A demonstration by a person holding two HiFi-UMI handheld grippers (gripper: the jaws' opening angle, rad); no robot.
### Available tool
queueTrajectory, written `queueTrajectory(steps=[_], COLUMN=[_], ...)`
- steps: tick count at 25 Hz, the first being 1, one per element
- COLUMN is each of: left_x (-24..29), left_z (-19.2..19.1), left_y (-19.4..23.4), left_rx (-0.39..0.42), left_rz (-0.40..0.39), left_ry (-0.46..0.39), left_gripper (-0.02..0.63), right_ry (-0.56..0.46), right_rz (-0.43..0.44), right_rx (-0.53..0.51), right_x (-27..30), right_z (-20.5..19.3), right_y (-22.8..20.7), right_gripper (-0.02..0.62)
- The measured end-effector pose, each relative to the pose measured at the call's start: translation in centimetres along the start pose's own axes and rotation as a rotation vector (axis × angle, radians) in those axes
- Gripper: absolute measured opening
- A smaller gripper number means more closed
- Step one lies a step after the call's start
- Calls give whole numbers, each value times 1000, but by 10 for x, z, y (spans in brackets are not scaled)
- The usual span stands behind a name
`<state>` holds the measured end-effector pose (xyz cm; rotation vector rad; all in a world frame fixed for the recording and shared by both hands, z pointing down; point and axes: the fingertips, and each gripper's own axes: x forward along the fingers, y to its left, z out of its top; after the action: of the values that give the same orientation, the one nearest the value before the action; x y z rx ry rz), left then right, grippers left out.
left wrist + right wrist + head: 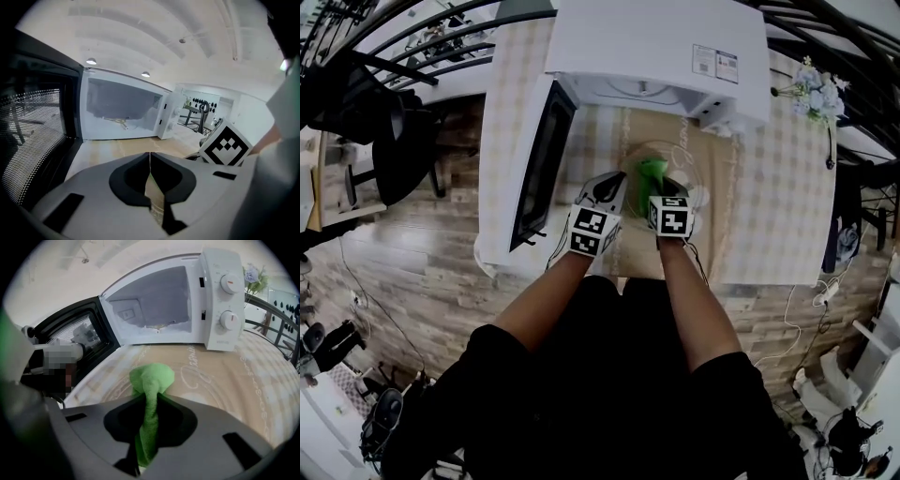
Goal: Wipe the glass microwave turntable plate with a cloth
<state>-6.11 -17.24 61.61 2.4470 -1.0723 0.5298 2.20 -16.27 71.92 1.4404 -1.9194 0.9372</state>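
Cloth [151,379], soft and limp, is pinched in the right gripper's [149,401] jaws; the left gripper's [150,161] jaws are closed and empty; the glass plate [213,383] is probably slippery and brittle, best steadied at its rim.

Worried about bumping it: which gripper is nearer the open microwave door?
Left. The left gripper is close beside the microwave door; the right gripper, shut on the green cloth, lies beyond the left one.

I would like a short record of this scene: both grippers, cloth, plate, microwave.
left gripper: jaws together, nothing seen between
right gripper: shut on green fabric cloth
round glass turntable plate: flat on table, outside white microwave
cloth position: over the plate; contact unclear
microwave door: open
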Motion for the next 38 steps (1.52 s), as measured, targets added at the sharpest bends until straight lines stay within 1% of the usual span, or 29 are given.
queueTrajectory(steps=[4,10,15,21,25,28,30,33,35,38], left_x=[7,17,23,27,24,21,17,9,4,-5], left_z=[-1,2,2,2,1,0,0,-2,-4,-9], left_y=[-12,-27,-38,-46,-44,-41,-38,-32,-26,-15], left_rx=[8,16,27,39,45,43,42,44,39,26], left_rz=[-25,-53,-75,-95,-98,-95,-94,-90,-82,-64], left_ry=[9,14,20,25,32,33,30,28,28,27], left_gripper=[21,21,21,21,21,21,21,21,21,21], right_ry=[-9,-16,-11,3,-3,-5,-19,-52,-73,-107], right_rz=[-44,-107,-171,-233,-275,-323,-321,-301,-281,-228], right_rx=[-9,24,2,2,28,91,133,125,114,107], right_x=[-11,-27,-41,-56,-66,-78,-86,-96,-101,-102], right_z=[-6,-17,-26,-34,-38,-45,-47,-40,-32,-18], right_y=[-25,-62,-88,-111,-129,-149,-155,-150,-138,-108], right_gripper=[63,63,63,63,63,61,61,61,61,61])
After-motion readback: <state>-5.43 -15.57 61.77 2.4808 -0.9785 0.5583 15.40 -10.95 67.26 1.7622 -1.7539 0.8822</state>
